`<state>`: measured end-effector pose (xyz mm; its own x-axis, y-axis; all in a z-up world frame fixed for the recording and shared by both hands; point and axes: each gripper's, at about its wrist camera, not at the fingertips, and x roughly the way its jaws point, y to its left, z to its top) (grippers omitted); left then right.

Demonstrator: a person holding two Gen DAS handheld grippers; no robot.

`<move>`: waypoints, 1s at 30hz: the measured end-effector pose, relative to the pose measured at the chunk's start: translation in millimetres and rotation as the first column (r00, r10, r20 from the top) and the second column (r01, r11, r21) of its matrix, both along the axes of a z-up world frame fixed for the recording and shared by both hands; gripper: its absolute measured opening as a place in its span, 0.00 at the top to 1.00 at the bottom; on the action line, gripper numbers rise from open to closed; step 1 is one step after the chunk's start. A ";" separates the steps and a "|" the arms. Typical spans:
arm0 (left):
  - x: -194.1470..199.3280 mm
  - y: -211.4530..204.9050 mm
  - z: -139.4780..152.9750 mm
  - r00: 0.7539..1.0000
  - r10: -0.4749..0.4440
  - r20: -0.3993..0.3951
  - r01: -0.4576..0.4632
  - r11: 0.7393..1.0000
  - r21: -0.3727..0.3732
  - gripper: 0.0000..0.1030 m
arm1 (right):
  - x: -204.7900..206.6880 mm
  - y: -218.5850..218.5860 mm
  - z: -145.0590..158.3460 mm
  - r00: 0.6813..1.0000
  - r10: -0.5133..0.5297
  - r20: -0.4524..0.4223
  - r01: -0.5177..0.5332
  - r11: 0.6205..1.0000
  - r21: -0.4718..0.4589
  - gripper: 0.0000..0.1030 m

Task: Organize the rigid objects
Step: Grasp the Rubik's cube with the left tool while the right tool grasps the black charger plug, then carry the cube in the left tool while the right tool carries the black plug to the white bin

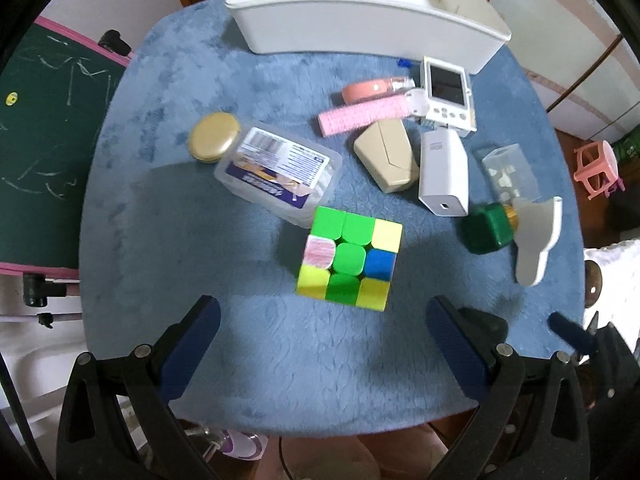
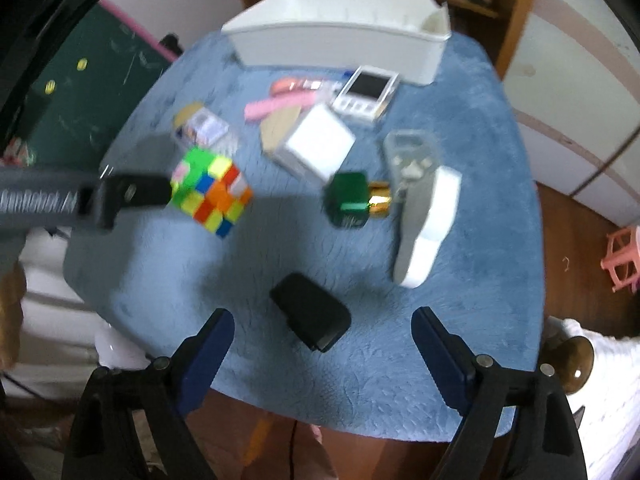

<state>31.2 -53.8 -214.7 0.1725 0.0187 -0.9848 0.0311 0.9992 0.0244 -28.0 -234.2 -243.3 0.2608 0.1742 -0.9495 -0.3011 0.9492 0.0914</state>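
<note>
We see the white bin [image 1: 360,20] at the tabletop's [image 1: 260,360] far edge, landmark for all. Nearer than it, mid-tabletop, sits the Rubik's cube [image 1: 349,258]: rigid, light, slick plastic faces, so we'd pinch two opposite flat sides squarely. Nearest us from the bin lies a black case [image 2: 310,316], probably hard and smooth. Left gripper [image 1: 324,344] and right gripper [image 2: 322,354]: fingers spread wide, holding nothing.
</note>
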 end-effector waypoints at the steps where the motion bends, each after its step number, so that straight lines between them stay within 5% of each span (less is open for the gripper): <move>1: 2.0 -1.3 -4.0 1.000 0.000 -0.004 0.000 1.000 0.004 0.01 | 1.1 1.7 -5.6 1.000 0.007 -0.009 -0.007 1.000 -0.004 0.15; 10: 17.2 -10.9 -26.8 1.000 -0.003 -0.030 0.004 1.000 0.029 0.03 | 12.7 8.2 -38.2 0.996 0.004 -0.091 -0.005 1.000 -0.006 0.26; 16: 26.9 -6.5 -48.0 0.993 0.035 -0.112 -0.039 0.999 -0.031 0.21 | 16.9 10.2 -50.0 0.993 -0.005 -0.122 0.003 1.000 -0.020 0.38; 18: 27.3 -6.5 -53.3 0.991 0.038 -0.129 -0.044 0.998 -0.044 0.36 | 16.8 10.4 -49.9 0.993 -0.004 -0.117 0.001 1.000 -0.019 0.39; 22: 26.9 -5.3 -55.0 0.992 0.037 -0.120 -0.043 0.998 -0.045 0.36 | 10.3 16.6 -50.4 0.994 0.026 -0.104 -0.029 0.999 -0.025 0.52; 30: 5.0 -0.5 -37.9 0.996 0.036 -0.079 -0.039 0.999 -0.032 0.37 | 1.3 25.8 -49.0 0.994 0.034 -0.104 -0.037 0.999 -0.028 0.53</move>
